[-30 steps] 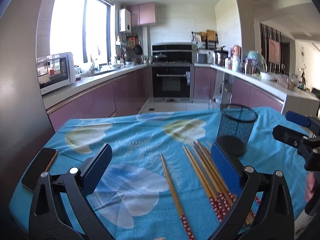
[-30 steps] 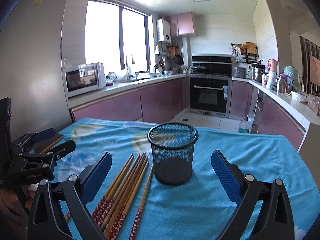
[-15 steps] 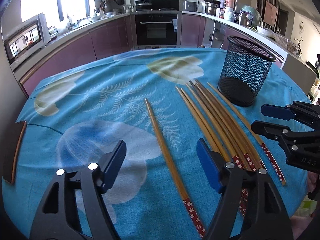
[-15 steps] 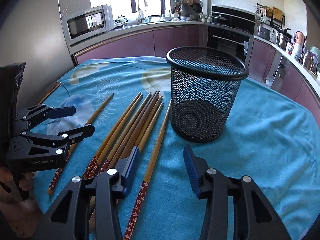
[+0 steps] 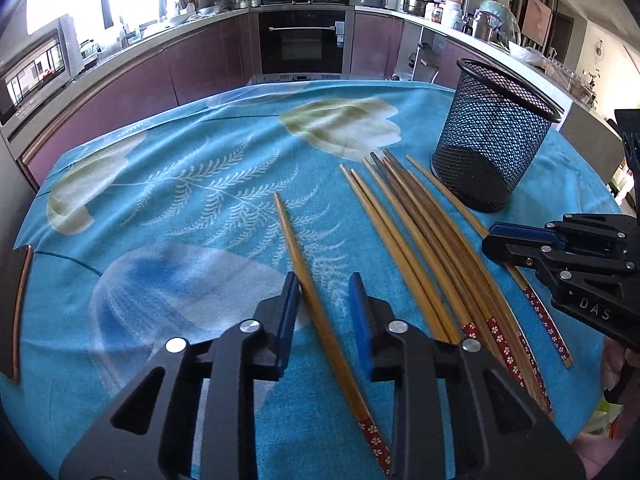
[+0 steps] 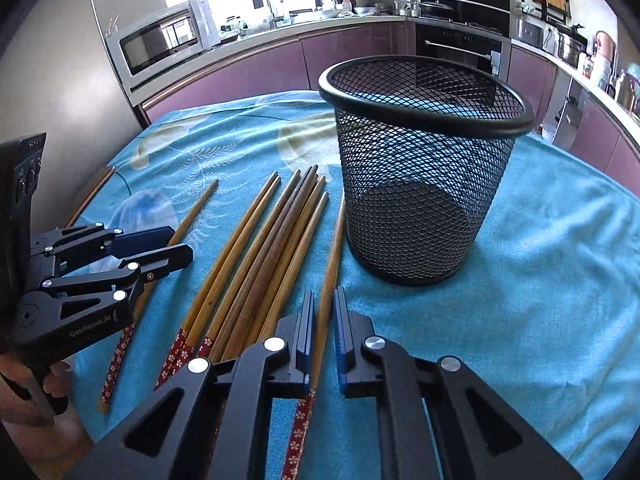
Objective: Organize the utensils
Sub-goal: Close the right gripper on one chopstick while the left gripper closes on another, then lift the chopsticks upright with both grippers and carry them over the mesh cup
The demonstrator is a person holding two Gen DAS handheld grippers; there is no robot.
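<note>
**Left wrist view.** Your left gripper [image 5: 323, 278] fills the lower centre of the frame, pointing down at the blue floral tablecloth [image 5: 200, 184]. Its jaws have just been closing and now stand narrow around the lone chopstick [image 5: 296, 248], which lies apart, left of the others. The left pad [image 5: 290, 312] sits against the stick. A sliver of cloth still shows between the stick and the right pad, so the stick is bracketed, not yet pinched. The bundle of chopsticks [image 5: 416, 240] lies fanned out at centre right, with the red flower-patterned ends toward the bottom of the frame. The black mesh cup [image 5: 492, 148] stands upright and empty at the upper right, just beyond the bundle's tips. A dark flat object [image 5: 16, 300] with a copper edge lies at the left border. An oven [image 5: 302, 40] sits in the cabinets at top centre.

**Right wrist view.** Your right gripper [image 6: 325, 293] occupies the lower centre. Its jaws have just been closing and are now drawn together on the outermost chopstick [image 6: 334, 248], the one nearest the cup. The stick runs between the pads and its red patterned end emerges below them. In this view the cup stands at centre right, close beside that stick, and the bundle lies left of it. At the left edge you see your other gripper side-on over the lone chopstick, with your hand [image 6: 24, 396] at the lower left corner. A microwave [image 6: 160, 44] stands on the counter at the upper left.
</note>
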